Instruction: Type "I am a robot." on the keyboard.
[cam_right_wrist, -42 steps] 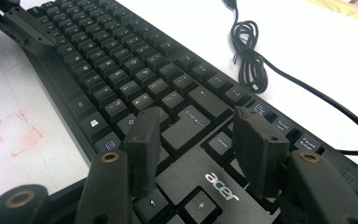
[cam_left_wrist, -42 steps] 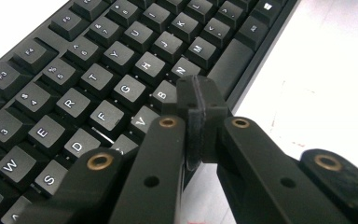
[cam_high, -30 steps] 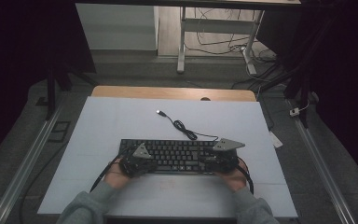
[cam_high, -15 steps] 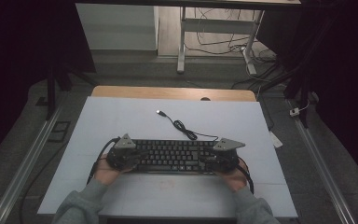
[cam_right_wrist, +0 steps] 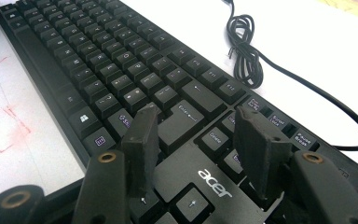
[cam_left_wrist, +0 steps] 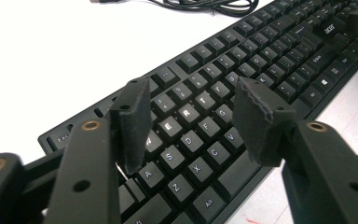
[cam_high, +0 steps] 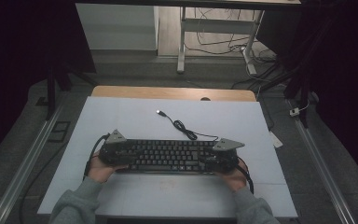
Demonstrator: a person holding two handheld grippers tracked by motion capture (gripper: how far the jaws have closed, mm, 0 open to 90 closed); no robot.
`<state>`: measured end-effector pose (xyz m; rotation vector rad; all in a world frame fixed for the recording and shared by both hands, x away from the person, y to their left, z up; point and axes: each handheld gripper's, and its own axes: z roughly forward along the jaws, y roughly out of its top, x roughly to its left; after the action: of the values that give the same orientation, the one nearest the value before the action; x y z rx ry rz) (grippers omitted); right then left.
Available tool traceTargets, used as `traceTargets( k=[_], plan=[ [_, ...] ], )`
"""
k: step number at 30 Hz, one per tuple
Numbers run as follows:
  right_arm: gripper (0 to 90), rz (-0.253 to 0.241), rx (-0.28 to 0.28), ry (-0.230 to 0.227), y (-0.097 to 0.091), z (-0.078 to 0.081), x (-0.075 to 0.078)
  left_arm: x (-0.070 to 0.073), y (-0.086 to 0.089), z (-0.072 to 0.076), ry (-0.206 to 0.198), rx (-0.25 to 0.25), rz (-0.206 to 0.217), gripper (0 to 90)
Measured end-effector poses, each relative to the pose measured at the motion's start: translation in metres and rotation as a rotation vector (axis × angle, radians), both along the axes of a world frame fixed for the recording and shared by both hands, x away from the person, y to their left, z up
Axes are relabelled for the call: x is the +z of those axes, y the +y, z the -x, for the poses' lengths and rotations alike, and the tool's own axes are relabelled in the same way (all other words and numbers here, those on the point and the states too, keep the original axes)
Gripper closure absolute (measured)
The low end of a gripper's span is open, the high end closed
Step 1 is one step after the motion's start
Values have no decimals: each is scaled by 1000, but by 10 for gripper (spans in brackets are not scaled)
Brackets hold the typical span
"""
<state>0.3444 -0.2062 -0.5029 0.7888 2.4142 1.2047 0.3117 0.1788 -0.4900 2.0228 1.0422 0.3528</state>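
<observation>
A black Acer keyboard (cam_high: 168,155) lies flat on the white table sheet, its cable (cam_high: 182,126) coiled behind it. My left gripper (cam_high: 125,156) hovers over the keyboard's left end. Its jaws have just been opening and now stand open above the letter keys (cam_left_wrist: 186,116), with nothing pressed between them. My right gripper (cam_high: 212,161) stands open at the keyboard's right end. In the right gripper view the right gripper (cam_right_wrist: 196,135) hangs over the arrow keys and the logo plate (cam_right_wrist: 212,179), gripping nothing.
The USB plug (cam_high: 160,112) lies loose on the white sheet (cam_high: 121,116) behind the keyboard. A wooden table edge (cam_high: 172,92) runs along the back. Metal rails (cam_high: 23,163) flank the table. Faint red marks (cam_right_wrist: 4,126) sit in front of the keyboard.
My left hand has slid leftward along the keyboard to its left end. The right hand and the keyboard have stayed where they were.
</observation>
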Motion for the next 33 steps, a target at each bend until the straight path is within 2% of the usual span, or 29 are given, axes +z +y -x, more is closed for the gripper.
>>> traceTargets(
  k=[14,26,30,32,33],
  plan=[
    [501,4,-1,0,1,0,-1,-2,8,-4,3,35,4,429],
    [500,12,-2,5,1,0,-2,-7,20,-10,19,88,1,440],
    [500,13,0,2,1,0,-2,-9,19,-10,26,70,-20,497],
    [500,9,-2,4,1,0,-2,-10,17,-10,28,54,-32,565],
    [500,7,-4,4,1,0,-2,-11,17,-10,32,47,-40,648]
  ],
)
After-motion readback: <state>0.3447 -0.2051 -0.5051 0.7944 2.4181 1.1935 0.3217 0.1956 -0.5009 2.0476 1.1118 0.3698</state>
